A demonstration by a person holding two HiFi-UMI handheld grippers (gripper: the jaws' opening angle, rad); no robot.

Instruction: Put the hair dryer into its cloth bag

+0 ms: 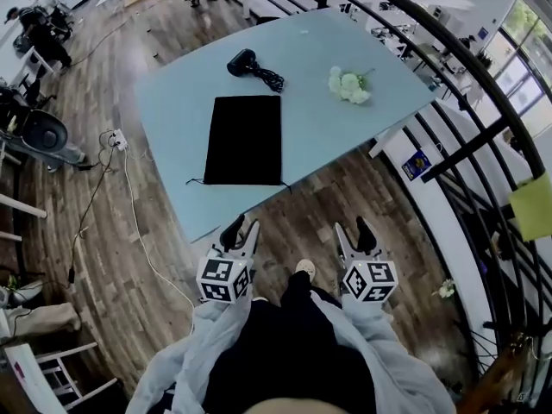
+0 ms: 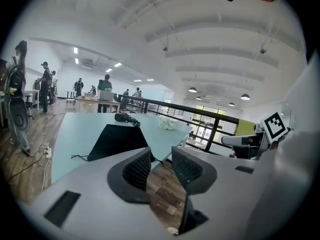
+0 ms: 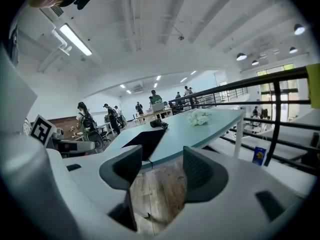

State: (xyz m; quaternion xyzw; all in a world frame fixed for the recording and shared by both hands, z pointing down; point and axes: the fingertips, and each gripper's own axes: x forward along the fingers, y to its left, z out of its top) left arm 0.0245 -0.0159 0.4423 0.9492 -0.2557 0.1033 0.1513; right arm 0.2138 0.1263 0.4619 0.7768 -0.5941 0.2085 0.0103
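Although the hair dryer point(image 1: 244, 61) is the thing to be bagged, it lies well beyond both pairs of fingers, on the far part of the pale table point(image 1: 172, 102), just past the far end of the cloth bag point(image 1: 245, 139). It looks like a hard, smooth-shelled, dark appliance, so I judge it stiff, fairly weighty toward the barrel and liable to slip or swing if pinched at the rounded body. The narrower handle seems the safer place for the pads to close. Its cord point(image 1: 269, 78) lies bunched on the side nearer the right fingers, limp and likely to drag or catch at the bag's mouth. The bag is flat, black and soft, lying lengthwise between the dryer and the fingers. Thin drawstring ends stick out at its near corners, so the mouth is probably the end closest to the fingers, and a single layer of the hem there would need pinching to lift it open. A bunch of white flowers point(image 1: 348, 85) sits well apart, ahead of the right fingers and clear of the work. The left gripper point(image 1: 241, 229) and the right gripper point(image 1: 353, 229) hang side by side short of the table's near edge, over the wooden floor point(image 1: 129, 300). Each has its jaws standing apart with only floorboards showing in the gap, gripping nothing.
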